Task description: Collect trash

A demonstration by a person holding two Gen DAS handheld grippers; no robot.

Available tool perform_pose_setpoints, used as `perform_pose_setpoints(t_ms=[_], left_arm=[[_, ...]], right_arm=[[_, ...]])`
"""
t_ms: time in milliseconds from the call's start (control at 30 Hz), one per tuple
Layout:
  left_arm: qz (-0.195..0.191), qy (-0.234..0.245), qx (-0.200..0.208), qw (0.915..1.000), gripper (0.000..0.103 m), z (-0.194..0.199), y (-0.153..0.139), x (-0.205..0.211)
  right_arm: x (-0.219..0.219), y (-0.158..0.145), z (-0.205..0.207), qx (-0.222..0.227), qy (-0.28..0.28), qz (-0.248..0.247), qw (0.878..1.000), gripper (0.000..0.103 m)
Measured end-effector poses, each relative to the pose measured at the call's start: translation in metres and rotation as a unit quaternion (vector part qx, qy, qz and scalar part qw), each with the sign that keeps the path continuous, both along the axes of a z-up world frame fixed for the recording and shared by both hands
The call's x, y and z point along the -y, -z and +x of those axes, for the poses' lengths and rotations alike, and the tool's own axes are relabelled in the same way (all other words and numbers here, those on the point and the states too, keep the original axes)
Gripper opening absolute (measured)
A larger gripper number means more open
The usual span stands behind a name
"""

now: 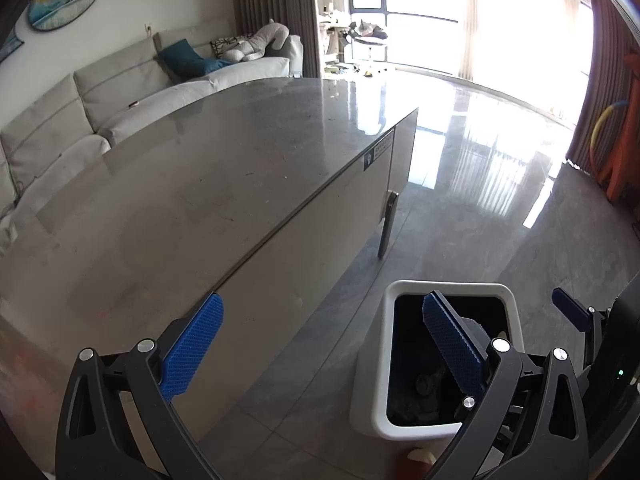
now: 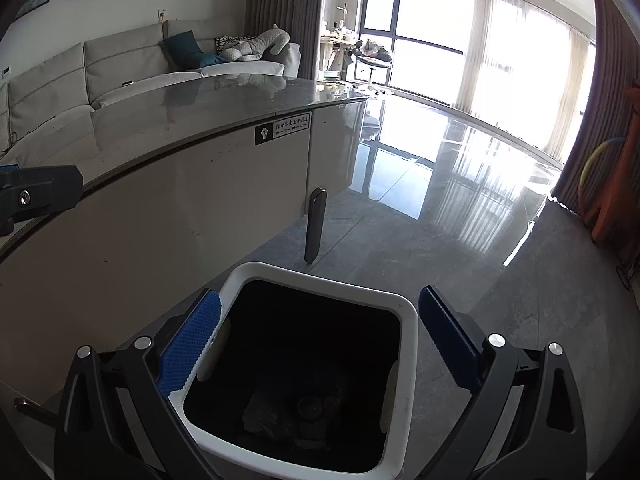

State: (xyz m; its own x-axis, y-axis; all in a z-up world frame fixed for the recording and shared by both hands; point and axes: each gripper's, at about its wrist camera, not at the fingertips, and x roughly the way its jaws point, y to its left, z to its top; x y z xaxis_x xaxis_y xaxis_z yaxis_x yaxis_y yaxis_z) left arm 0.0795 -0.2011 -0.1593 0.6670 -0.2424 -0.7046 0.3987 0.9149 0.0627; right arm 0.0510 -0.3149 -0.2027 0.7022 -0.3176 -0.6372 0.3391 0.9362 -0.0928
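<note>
daylight floods a living room with a glossy grey tiled floor (image 2: 460,208), and the long grey stone-topped bench (image 1: 208,168) runs from the lower left of both views toward the middle; its top looks bare of litter from here. behind it, at the upper left, sits a pale sectional sofa (image 2: 120,68) with a teal cushion (image 2: 184,50), and curtained windows (image 2: 500,40) fill the upper right.

low in the left wrist view, the left hand-held gripper (image 1: 322,350) stands wide with nothing between its blue pads (image 1: 192,352), one pad over the bench front and the other over the bin mouth. right of it, in the lower centre of both views, the white-rimmed trash bin (image 2: 408,320) stands on the floor just beside the bench front. dark crumpled trash (image 2: 288,412) lies at its bottom, hard to make out in the shade. the right hand-held gripper (image 2: 320,338) hovers straight above the opening, jaws spread to their widest and empty, so the drop seems done.

to do this step well, i would check that nothing clings to the pads, then lift clear of the rim without knocking the light bin against the bench, and scan the bench top and floor for leftover pieces. glare on the floor at the right could hide small scraps.
</note>
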Motion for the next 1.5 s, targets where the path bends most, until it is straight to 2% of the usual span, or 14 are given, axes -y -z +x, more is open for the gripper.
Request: perform_pose_setpoints(t_ms=[233, 467, 700, 933, 1167, 1500], left_arm=[[-0.018, -0.015, 0.009, 0.9997, 0.098, 0.0, -0.02, -0.021], [-0.025, -0.065, 0.041, 0.9967, 0.098, 0.002, -0.047, -0.06], [-0.027, -0.114, 0.076, 0.9902, 0.098, 0.004, -0.072, -0.108], [-0.028, -0.174, 0.084, 0.9807, 0.098, 0.015, -0.081, -0.172], [-0.015, -0.224, 0.096, 0.9698, 0.098, 0.031, -0.084, -0.232], [-0.027, -0.257, 0.105, 0.9603, 0.098, 0.045, -0.089, -0.289]], right_arm=[[-0.011, -0.021, -0.004, 0.029, -0.01, 0.004, 1.0, 0.099], [-0.036, -0.05, 0.001, 0.067, -0.037, -0.004, 0.997, 0.099], [-0.07, -0.082, 0.016, 0.106, -0.077, -0.005, 0.991, 0.099], [-0.13, -0.111, 0.038, 0.134, -0.147, -0.011, 0.98, 0.099], [-0.185, -0.131, 0.066, 0.139, -0.198, 0.004, 0.97, 0.099], [-0.232, -0.145, 0.089, 0.139, -0.219, 0.002, 0.966, 0.099]])
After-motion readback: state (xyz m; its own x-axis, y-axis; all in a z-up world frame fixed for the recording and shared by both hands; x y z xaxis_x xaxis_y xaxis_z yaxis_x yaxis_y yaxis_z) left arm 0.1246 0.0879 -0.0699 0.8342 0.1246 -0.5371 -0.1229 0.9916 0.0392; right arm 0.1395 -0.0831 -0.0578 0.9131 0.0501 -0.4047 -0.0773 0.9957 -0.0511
